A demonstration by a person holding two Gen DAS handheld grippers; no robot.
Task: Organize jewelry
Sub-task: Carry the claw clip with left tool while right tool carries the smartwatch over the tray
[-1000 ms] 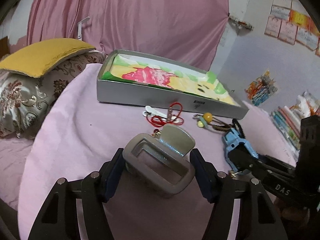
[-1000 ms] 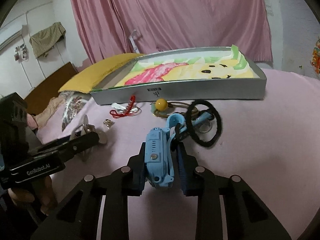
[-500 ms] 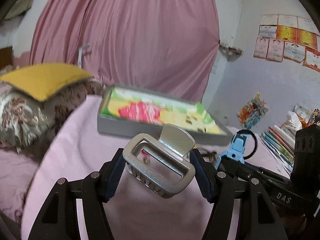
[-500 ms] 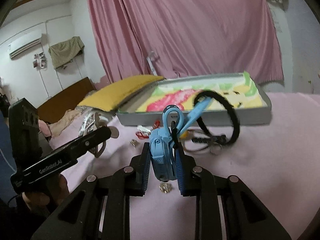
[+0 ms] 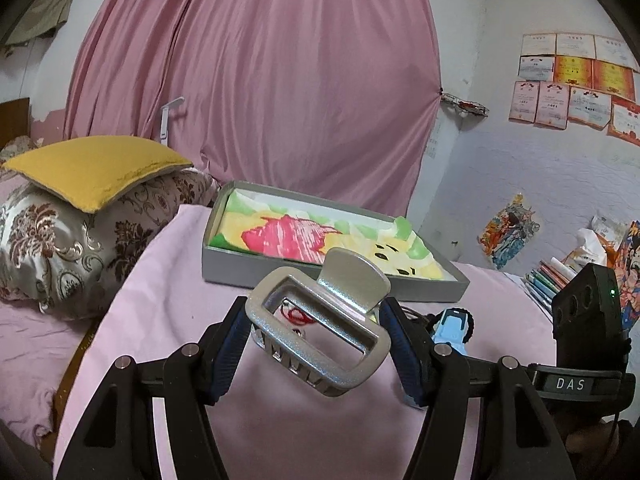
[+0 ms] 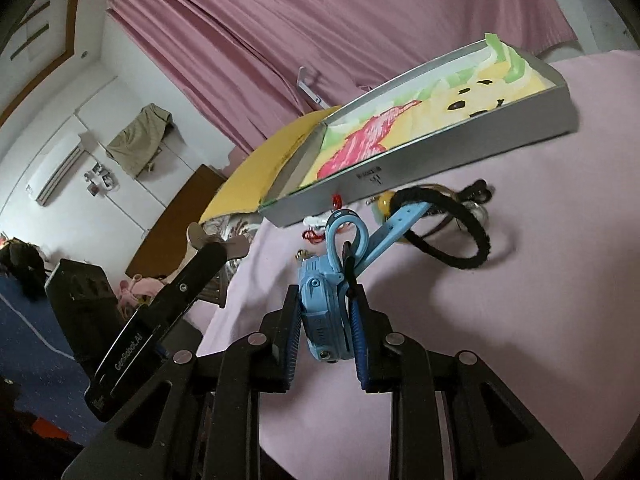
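Since a second earlier, we had lifted both pieces clear of the pink cover [image 5: 168,280], where they had lain among the other trinkets, and the right wrist view had tilted sharply. Our left gripper [image 5: 316,350] was clenched on the silver hair claw clip [image 5: 320,332], its blue pads pressing the clip's two ends, the clip held up in front of the grey tray [image 5: 304,276] with the bright cartoon lining. Our right gripper [image 6: 326,326] was clenched on the blue watch [image 6: 322,312], pads flat against its case. The watch's strap [image 6: 396,224] stuck up and forward, and a black hair tie [image 6: 460,240] hung looped over it. Still on the cover, just in front of the tray's near wall, lay a red cord bracelet [image 6: 314,236], a yellow bead [image 6: 385,201] and a small gold piece [image 6: 303,256]. Behind the tray hung a pink curtain [image 5: 260,80], with a yellow cushion [image 5: 92,168] off to the left.
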